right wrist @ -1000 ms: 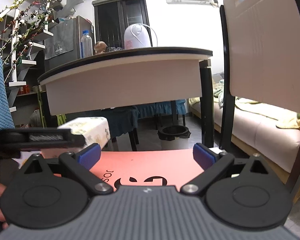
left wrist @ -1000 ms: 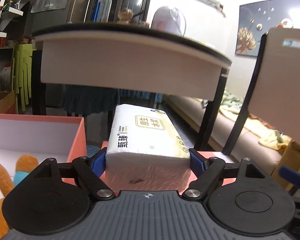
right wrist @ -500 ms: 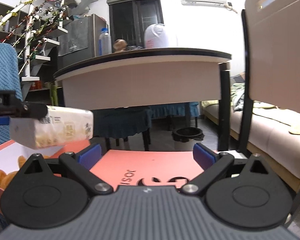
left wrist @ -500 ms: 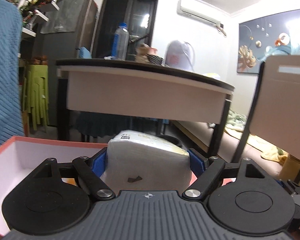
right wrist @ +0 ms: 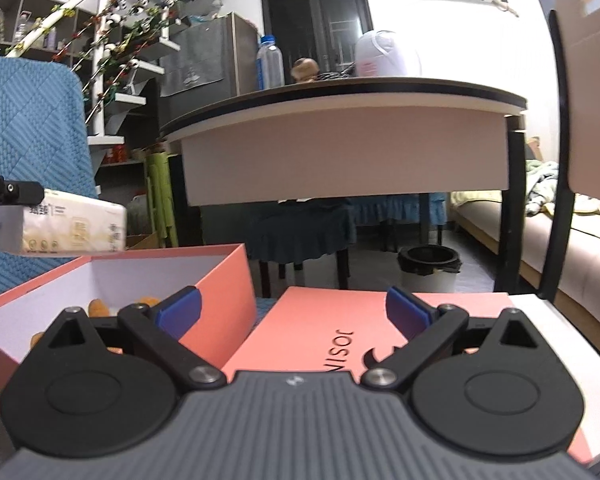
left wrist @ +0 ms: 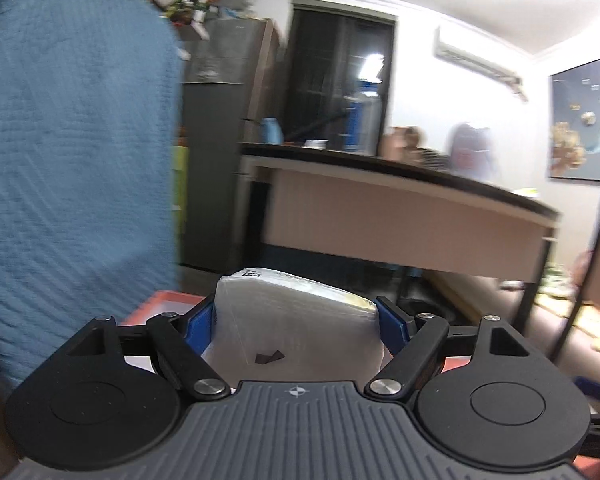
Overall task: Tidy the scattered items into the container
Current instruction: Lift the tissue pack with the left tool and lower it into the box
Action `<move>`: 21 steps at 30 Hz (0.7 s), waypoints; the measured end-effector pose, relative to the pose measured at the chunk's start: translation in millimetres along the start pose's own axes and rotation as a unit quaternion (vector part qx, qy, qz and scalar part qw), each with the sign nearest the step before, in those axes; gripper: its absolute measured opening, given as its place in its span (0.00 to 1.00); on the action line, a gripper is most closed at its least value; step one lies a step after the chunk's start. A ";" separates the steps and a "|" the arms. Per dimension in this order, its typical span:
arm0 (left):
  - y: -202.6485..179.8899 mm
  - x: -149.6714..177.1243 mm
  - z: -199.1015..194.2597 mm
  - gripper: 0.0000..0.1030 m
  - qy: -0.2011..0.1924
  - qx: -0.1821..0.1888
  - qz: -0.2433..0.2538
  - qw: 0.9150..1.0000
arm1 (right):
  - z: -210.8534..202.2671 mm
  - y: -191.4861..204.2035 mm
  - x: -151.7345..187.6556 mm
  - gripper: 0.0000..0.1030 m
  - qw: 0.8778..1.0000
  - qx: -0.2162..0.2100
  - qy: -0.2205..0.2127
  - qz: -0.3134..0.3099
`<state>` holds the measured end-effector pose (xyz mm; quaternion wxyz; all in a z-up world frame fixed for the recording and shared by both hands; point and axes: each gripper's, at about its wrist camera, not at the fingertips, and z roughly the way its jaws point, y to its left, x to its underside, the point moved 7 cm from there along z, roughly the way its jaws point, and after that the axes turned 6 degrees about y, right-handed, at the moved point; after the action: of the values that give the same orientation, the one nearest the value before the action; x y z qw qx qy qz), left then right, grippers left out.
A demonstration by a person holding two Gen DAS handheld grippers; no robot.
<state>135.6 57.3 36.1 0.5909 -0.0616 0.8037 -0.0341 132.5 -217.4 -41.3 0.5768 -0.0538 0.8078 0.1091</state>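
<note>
My left gripper point(left wrist: 296, 320) is shut on a white pack of tissues point(left wrist: 296, 328), its blue pads pressing both sides. From the right wrist view the same tissue pack point(right wrist: 60, 226) hangs in the air at the far left, above the open pink box point(right wrist: 220, 280). The box has white inner walls and an orange plush toy point(right wrist: 100, 308) lies inside. My right gripper point(right wrist: 292, 312) stands open with nothing between its fingers, above the box's pink lid point(right wrist: 320, 332), which lies flat to the right of the box.
A blue quilted cushion point(left wrist: 72, 160) rises close on the left. A round dark-topped table point(right wrist: 340, 136) stands behind, with a bottle point(right wrist: 270, 64) on it. A chair back point(right wrist: 588, 92) is at right, a black bin point(right wrist: 428, 268) under the table, a sofa point(right wrist: 572, 240) far right.
The left gripper has lifted the tissue pack and swung it left, from beside the box to over it. The right gripper has turned left, bringing the open box into its view.
</note>
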 end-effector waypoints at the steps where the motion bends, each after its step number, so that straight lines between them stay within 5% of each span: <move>1: 10.7 1.3 3.8 0.81 0.003 -0.012 -0.003 1.000 | 1.0 2.9 1.8 0.96 1.000 -0.003 0.002 -0.003; 7: 61.8 18.2 27.7 0.81 0.029 -0.085 0.008 0.996 | 6.0 10.1 7.8 0.96 1.000 -0.011 0.014 -0.016; 12: 82.9 29.2 33.1 0.81 0.054 -0.079 -0.009 0.995 | 6.3 8.3 11.7 0.96 0.999 -0.018 0.019 -0.021; 21: 78.6 52.0 49.2 0.84 0.078 -0.091 0.045 0.992 | 6.2 -0.4 15.4 0.96 0.999 -0.018 0.028 -0.013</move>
<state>162.7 128.7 -37.8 0.5197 -0.0760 0.8488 0.0607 133.2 -215.7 -57.9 0.5542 -0.0772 0.8208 0.1146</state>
